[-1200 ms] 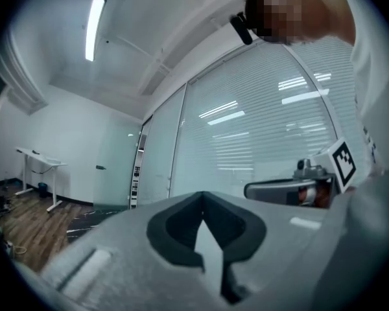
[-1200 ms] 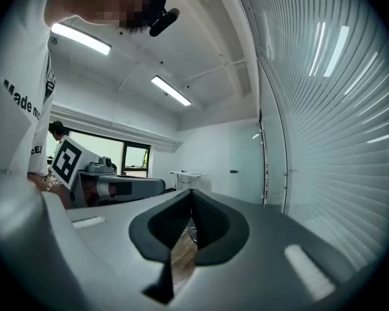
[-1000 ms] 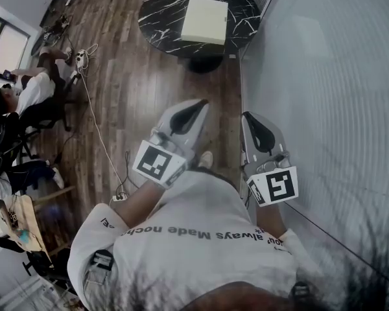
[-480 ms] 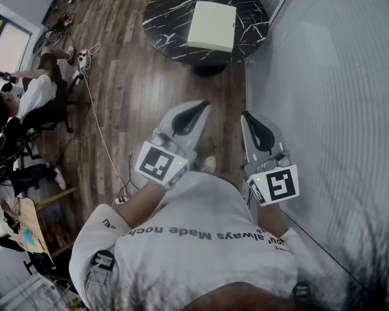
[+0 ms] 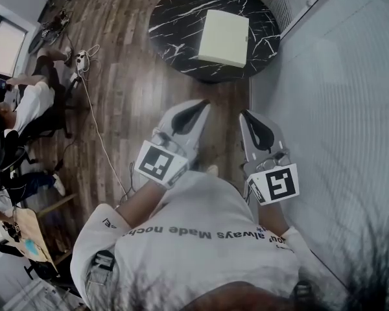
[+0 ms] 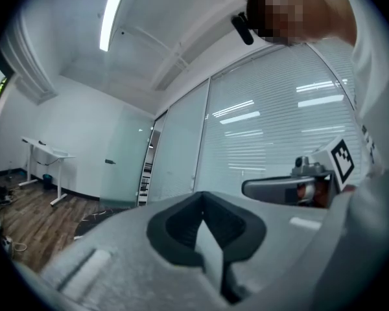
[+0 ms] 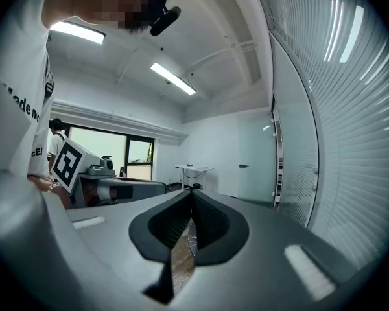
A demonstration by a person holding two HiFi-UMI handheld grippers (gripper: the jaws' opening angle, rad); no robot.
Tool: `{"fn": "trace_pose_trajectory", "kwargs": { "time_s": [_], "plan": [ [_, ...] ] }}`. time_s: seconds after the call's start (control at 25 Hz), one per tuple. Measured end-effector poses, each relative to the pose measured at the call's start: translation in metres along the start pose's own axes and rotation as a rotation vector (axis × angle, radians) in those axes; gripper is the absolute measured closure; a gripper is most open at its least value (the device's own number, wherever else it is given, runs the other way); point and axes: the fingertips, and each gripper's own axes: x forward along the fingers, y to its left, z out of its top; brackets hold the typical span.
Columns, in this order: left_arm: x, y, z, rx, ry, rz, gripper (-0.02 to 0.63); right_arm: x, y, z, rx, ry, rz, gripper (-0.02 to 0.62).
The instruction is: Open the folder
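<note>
Showing the left gripper [image 5: 198, 103] and the right gripper [image 5: 246, 115] held side by side above the wood floor [image 5: 123, 76] — each with its jaws pressed together and nothing between them. The folder [image 5: 227, 39], pale and closed, lies flat on the round black table [image 5: 175, 18] ahead — well apart from both grippers.

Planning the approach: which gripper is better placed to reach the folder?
Left gripper, barely: its tip sits slightly nearer the folder. Right gripper is beside the glass wall. Both shut, empty, short of the table.
</note>
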Motion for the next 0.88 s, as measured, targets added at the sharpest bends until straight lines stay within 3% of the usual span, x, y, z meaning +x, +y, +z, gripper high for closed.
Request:
{"fn": "trace_pose_trajectory", "kwargs": {
  "time_s": [0.4,0.88],
  "plan": [
    [0.003,0.082,0.017,0.003,0.011,-0.023,0.603,0.076,0.003,0.016,0.003,-0.001,-0.029,0.592],
    [0.058,0.108,0.013,0.000,0.030,-0.068,0.603,0.110,-0.042,0.012,0.020,-0.004,-0.062,0.592]
  ]
}}
